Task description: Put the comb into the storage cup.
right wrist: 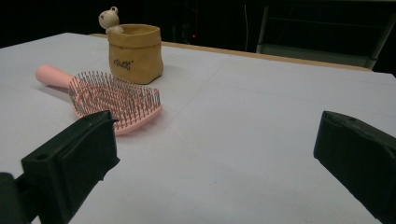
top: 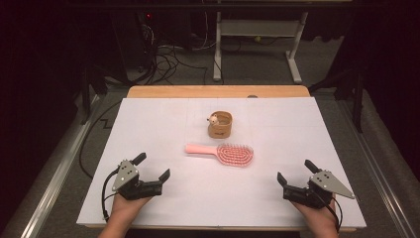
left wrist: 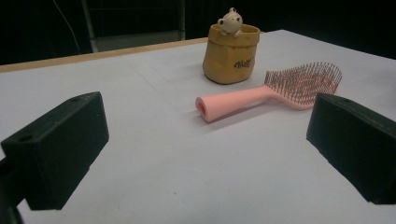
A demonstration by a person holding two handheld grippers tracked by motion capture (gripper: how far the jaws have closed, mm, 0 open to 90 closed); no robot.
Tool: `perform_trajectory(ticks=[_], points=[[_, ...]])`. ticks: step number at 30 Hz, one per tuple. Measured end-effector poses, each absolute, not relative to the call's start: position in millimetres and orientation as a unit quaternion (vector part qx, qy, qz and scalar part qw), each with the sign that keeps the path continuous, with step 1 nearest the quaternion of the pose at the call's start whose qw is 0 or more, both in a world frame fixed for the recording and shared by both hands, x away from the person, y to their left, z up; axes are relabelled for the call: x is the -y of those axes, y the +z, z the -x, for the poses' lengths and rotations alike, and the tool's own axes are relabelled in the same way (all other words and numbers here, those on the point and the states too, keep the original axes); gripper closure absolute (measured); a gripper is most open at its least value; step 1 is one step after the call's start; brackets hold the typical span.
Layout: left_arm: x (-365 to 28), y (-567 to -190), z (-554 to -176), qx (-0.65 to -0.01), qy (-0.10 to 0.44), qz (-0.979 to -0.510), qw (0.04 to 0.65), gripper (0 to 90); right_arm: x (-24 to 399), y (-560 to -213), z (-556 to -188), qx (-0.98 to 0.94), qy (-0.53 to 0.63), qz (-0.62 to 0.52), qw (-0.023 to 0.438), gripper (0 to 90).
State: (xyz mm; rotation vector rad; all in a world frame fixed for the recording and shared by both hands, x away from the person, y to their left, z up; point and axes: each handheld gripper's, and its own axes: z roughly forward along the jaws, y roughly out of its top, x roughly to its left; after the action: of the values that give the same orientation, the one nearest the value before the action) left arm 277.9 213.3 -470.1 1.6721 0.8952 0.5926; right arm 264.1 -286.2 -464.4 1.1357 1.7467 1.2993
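**A:** Dark room all around, cables point(top: 166, 59) trailing over the grey floor and a white desk frame point(top: 257, 44) standing at the back. Up front a white sheet is covering the table point(top: 198, 198), with a strip of wood peeking out along the far edge.

**B:** And what's sitting on it?

**A:** Pink hairbrush point(top: 221, 152) is lying pretty much in the middle, bristles pointing up, handle aiming toward the left in the high view. Just behind it a little tan pot point(top: 220, 124) is standing upright, with a tiny bear figure point(top: 213, 119) hanging over its rim. Brush and pot are sitting near each other but not touching.

**B:** Hands doing anything?

**A:** Not really. Left gripper point(top: 151, 167) is resting near the front left corner, right gripper point(top: 296, 172) near the front right, each one sitting in a hand coming up from the bottom edge. Both are staying well apart from the brush, one on either side.

**B:** Fingers?

**A:** Both sets are standing wide open, nothing between them. In the left gripper view the brush handle's open end is facing the camera, with the pot behind it. In the right gripper view the bristle head is sitting closest, beyond the left finger point(right wrist: 70, 168), pot behind it again.
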Motion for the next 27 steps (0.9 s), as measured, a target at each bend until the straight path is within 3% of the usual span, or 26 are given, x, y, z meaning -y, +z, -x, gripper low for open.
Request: perform_trajectory(ticks=[18,27], points=[[-211.4,-469.6,-278.6,-0.376,0.270,-0.706,0.536,0.0,288.8,-463.5,-263.1,-0.674,0.493,-0.433,0.340,0.3],[-209.7,-468.7,-279.3,-0.376,0.255,-0.707,0.542,0.0,287.3,-465.0,-264.0,-0.676,0.492,-0.435,0.335,0.3]])
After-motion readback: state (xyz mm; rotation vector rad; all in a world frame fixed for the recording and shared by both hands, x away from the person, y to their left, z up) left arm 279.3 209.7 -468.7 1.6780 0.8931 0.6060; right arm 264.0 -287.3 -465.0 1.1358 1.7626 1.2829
